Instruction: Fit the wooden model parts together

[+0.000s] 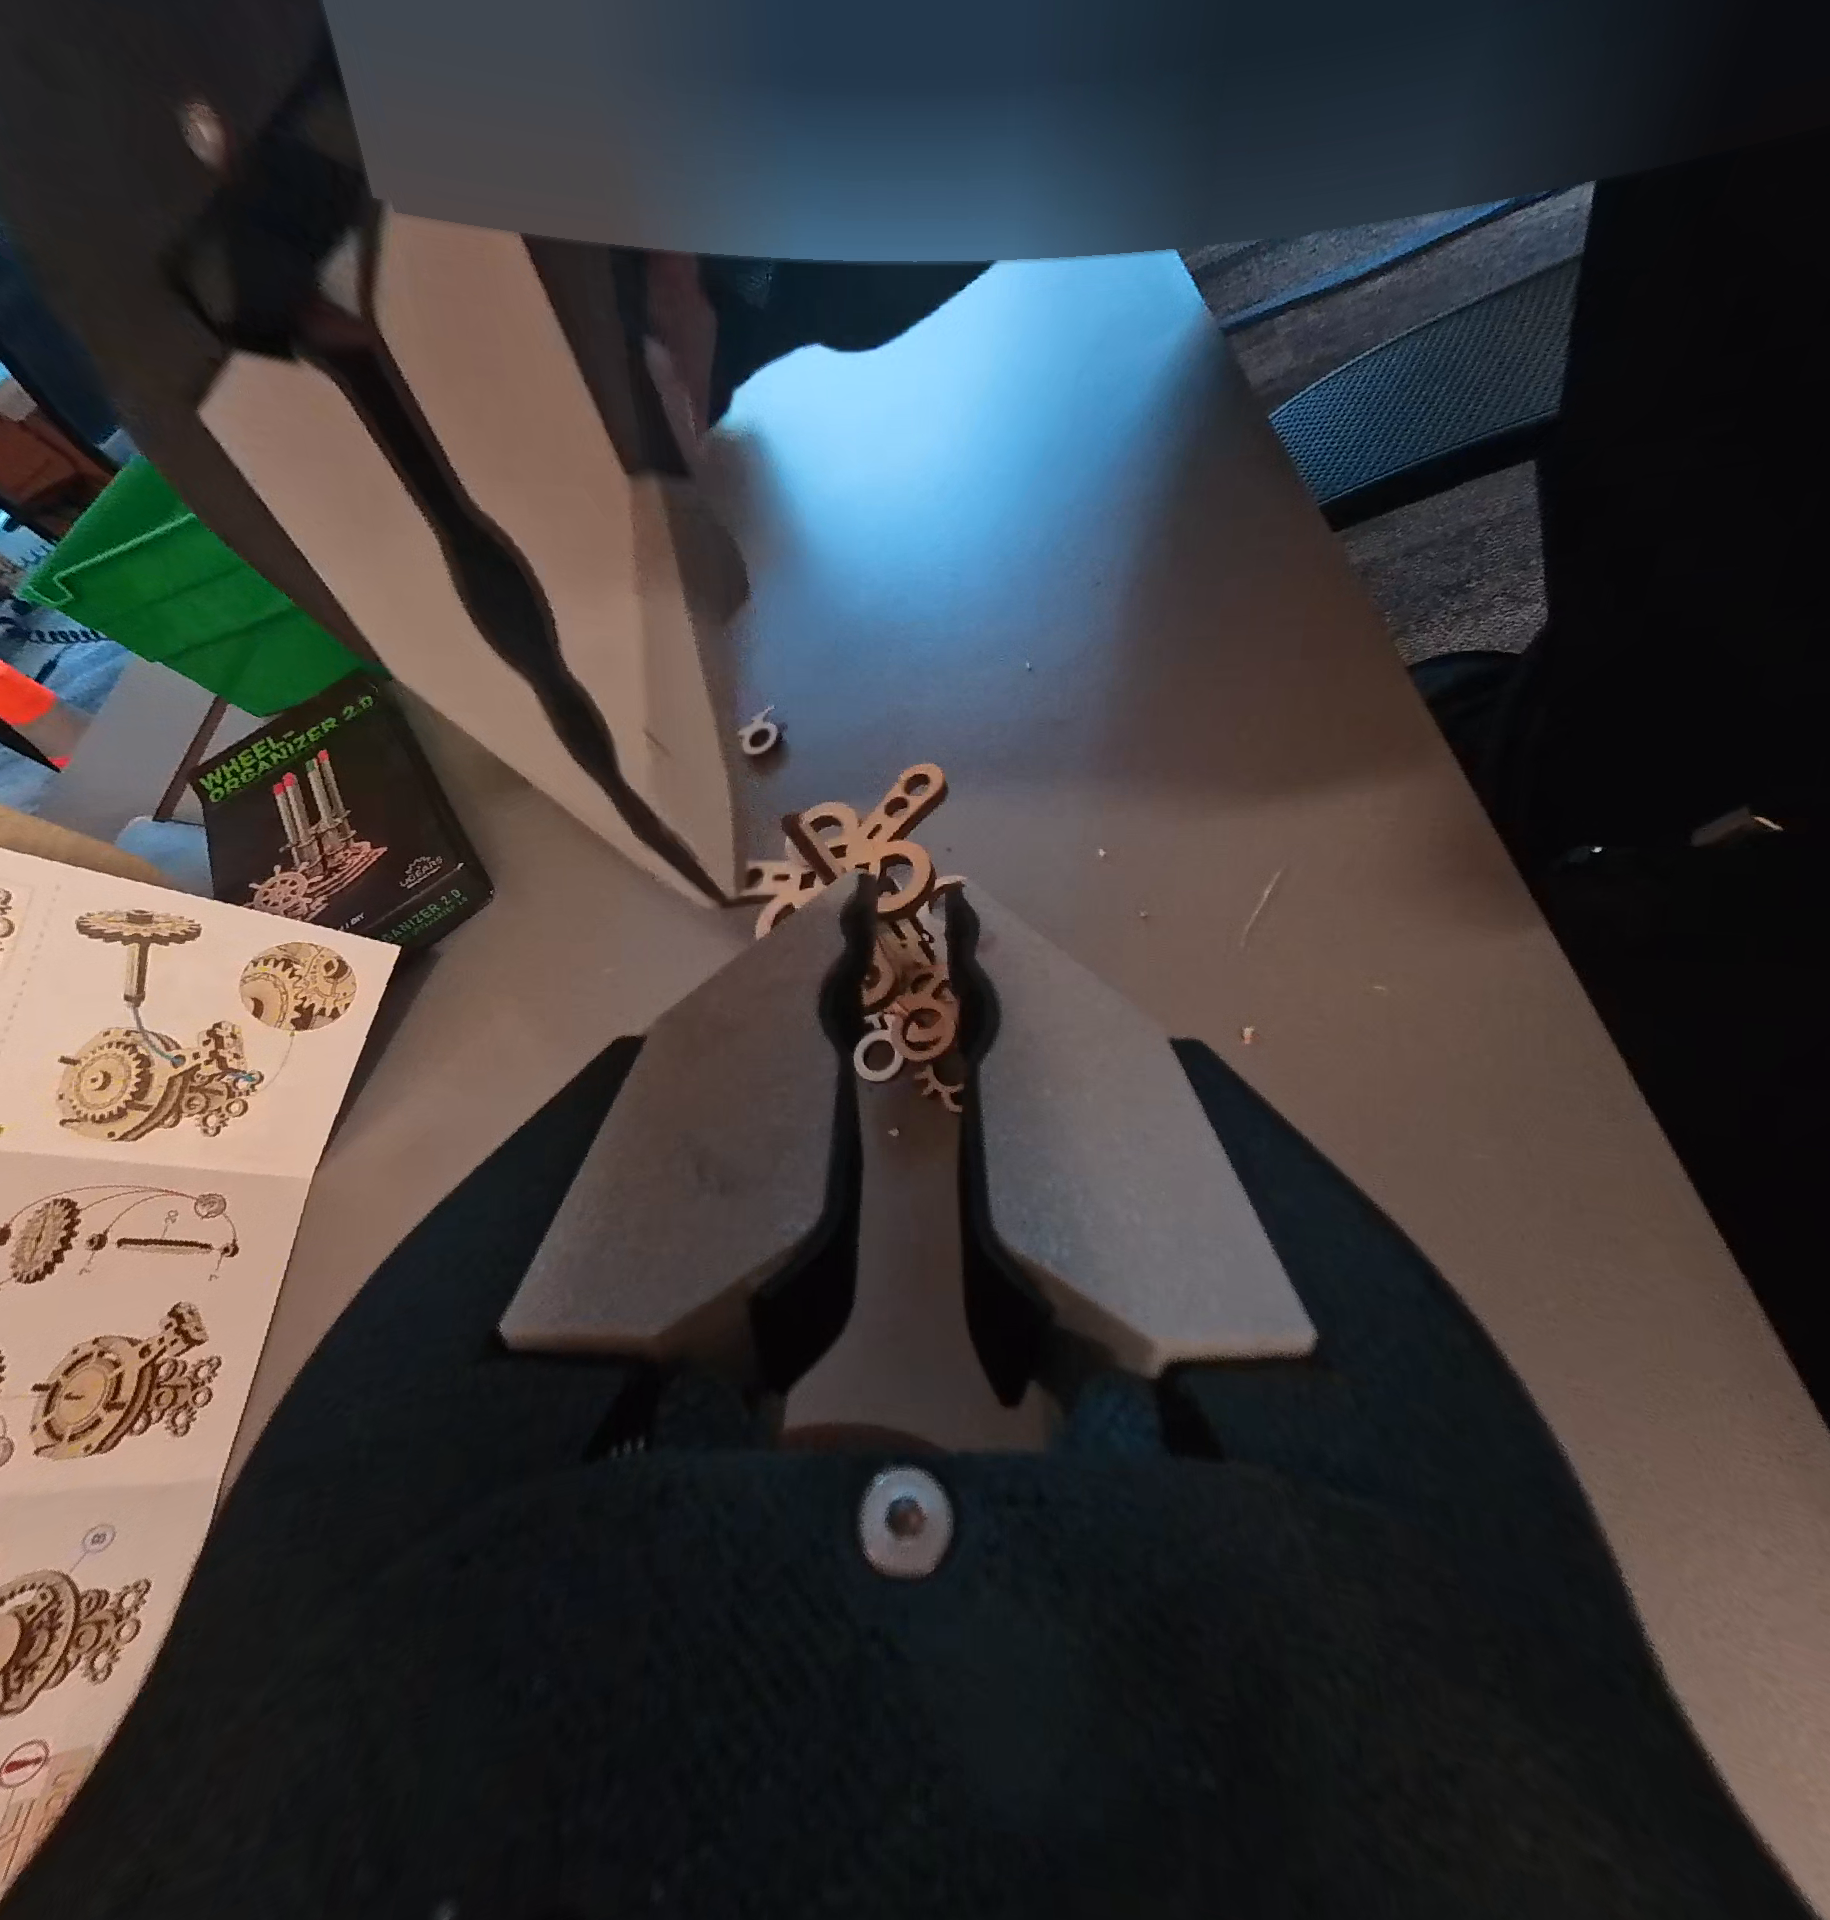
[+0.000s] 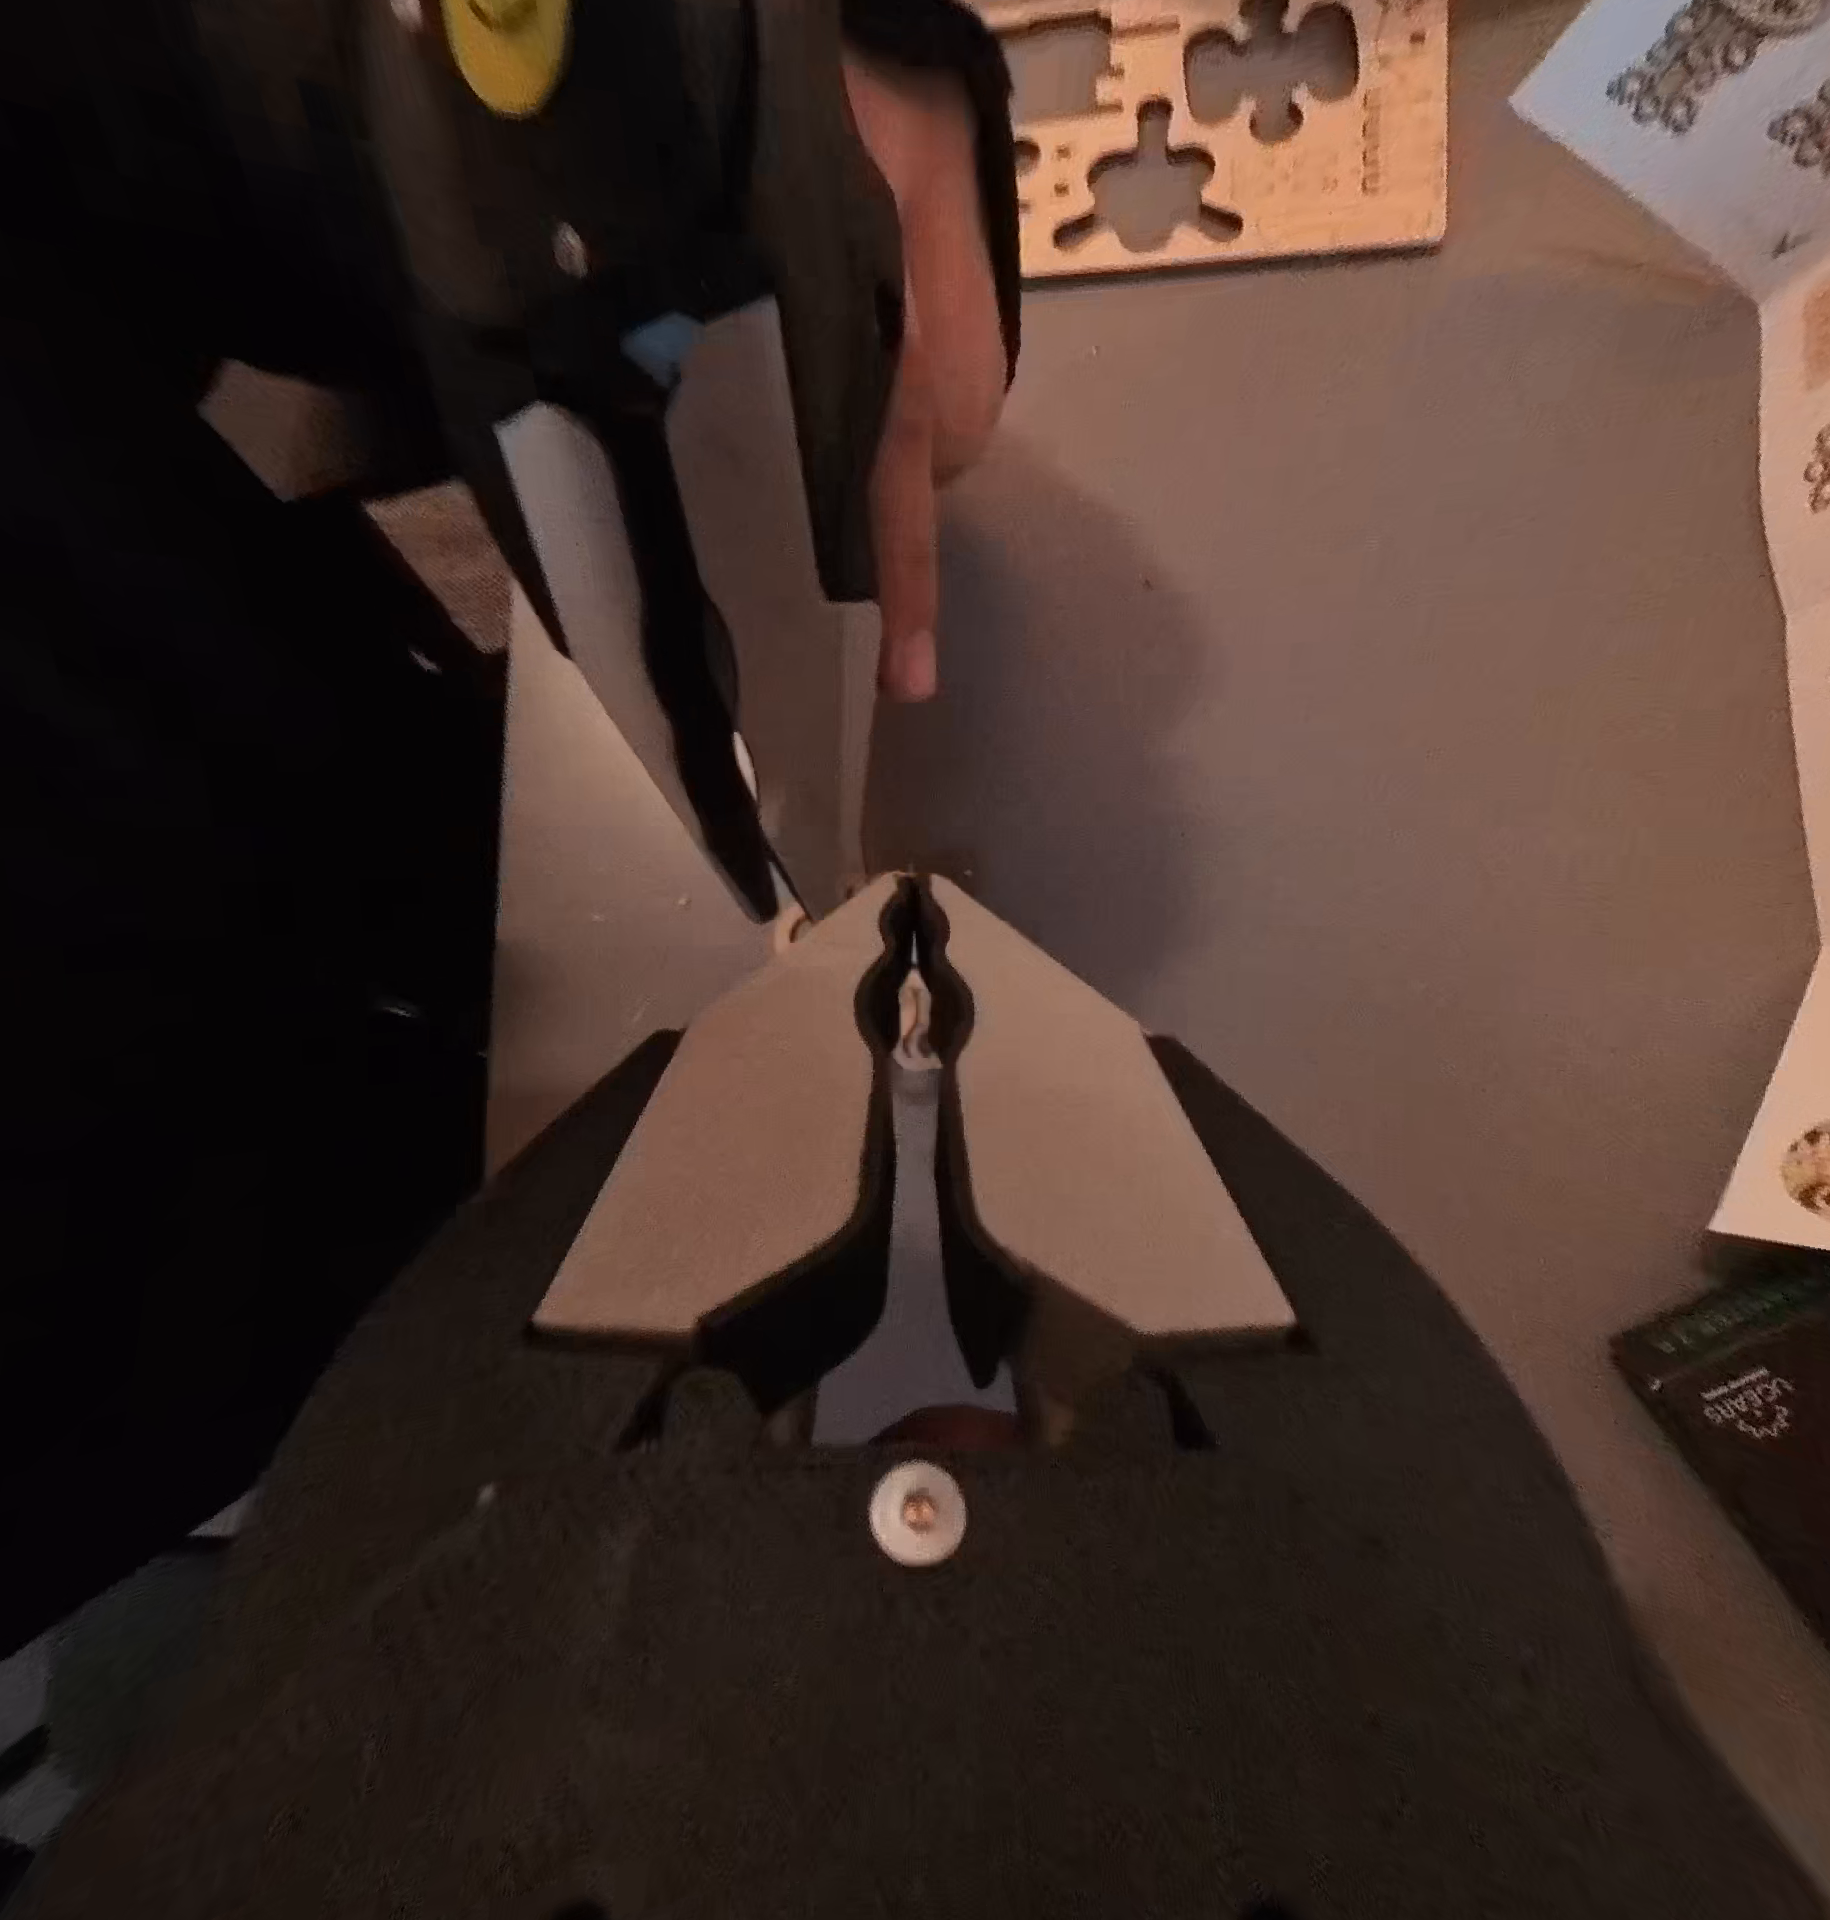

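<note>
The left gripper [image 1: 906,904], fingers slightly apart, straddles a heap of pale wooden laser-cut model parts [image 1: 895,935] on the grey desk [image 1: 1150,727]; the right gripper [image 2: 913,883] is pinched together just beside it.

Ahead of our left gripper [image 1: 906,914] the grey table [image 1: 1046,582] lies open toward its far edge and to the right. A heap of wooden parts [image 1: 869,862] sits at our fingertips, and the right gripper [image 1: 578,644] slants in from the left. The instruction sheet [image 1: 132,1195] and black box [image 1: 339,821] fill the left side.
</note>
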Tool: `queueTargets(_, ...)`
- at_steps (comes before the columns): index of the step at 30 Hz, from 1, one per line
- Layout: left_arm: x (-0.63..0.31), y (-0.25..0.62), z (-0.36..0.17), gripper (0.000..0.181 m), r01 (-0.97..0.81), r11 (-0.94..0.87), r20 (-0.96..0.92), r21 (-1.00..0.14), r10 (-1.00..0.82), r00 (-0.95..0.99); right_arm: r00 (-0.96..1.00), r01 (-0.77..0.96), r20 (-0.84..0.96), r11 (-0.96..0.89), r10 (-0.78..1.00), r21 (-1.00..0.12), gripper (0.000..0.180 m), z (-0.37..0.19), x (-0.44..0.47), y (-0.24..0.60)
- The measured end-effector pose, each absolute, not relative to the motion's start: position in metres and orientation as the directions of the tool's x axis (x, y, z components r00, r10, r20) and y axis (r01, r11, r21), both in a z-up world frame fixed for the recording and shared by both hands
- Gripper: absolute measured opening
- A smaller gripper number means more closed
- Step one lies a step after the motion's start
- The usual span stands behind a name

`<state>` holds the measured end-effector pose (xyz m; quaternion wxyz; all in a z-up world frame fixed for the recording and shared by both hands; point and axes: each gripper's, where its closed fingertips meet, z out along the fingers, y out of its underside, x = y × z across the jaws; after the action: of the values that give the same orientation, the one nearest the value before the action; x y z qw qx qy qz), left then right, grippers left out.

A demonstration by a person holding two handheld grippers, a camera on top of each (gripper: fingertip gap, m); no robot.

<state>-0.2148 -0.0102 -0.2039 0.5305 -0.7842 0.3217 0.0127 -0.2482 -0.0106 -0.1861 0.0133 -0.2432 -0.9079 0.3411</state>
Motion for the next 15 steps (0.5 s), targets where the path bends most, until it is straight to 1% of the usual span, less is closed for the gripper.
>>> queueTargets(1,-0.215,-0.010,-0.204,0.010,-0.519,-0.230,-0.362,-0.824,-0.491,0.792,-0.880,0.428,-0.131,0.643,0.456,-0.635,0.000,-0.182,-0.250,-0.008)
queueTargets(4,-0.215,-0.010,-0.204,0.009,-0.518,-0.230,-0.362,-0.824,-0.490,0.793,-0.878,0.432,-0.129,0.646,0.461,-0.630,0.000,-0.181,-0.251,-0.004)
queueTargets(7,-0.215,-0.010,-0.204,0.009,-0.515,-0.229,-0.359,-0.826,-0.490,0.794,-0.882,0.444,-0.156,0.675,0.444,-0.589,0.000,-0.196,-0.243,-0.004)
queueTargets(10,-0.215,-0.010,-0.204,0.009,-0.513,-0.229,-0.358,-0.827,-0.490,0.795,-0.878,0.458,-0.172,0.679,0.447,-0.573,0.000,-0.203,-0.242,-0.004)
queueTargets(11,-0.215,-0.010,-0.204,0.008,-0.516,-0.227,-0.361,-0.826,-0.490,0.794,-0.878,0.448,-0.141,0.682,0.458,-0.578,0.000,-0.200,-0.246,-0.001)
queueTargets(13,-0.215,-0.010,-0.204,0.007,-0.515,-0.226,-0.360,-0.827,-0.492,0.793,-0.882,0.436,-0.149,0.653,0.448,-0.619,0.000,-0.186,-0.245,-0.004)
queueTargets(15,-0.215,-0.010,-0.204,0.007,-0.515,-0.226,-0.360,-0.827,-0.492,0.793,-0.884,0.426,-0.136,0.649,0.448,-0.630,0.000,-0.181,-0.247,-0.004)
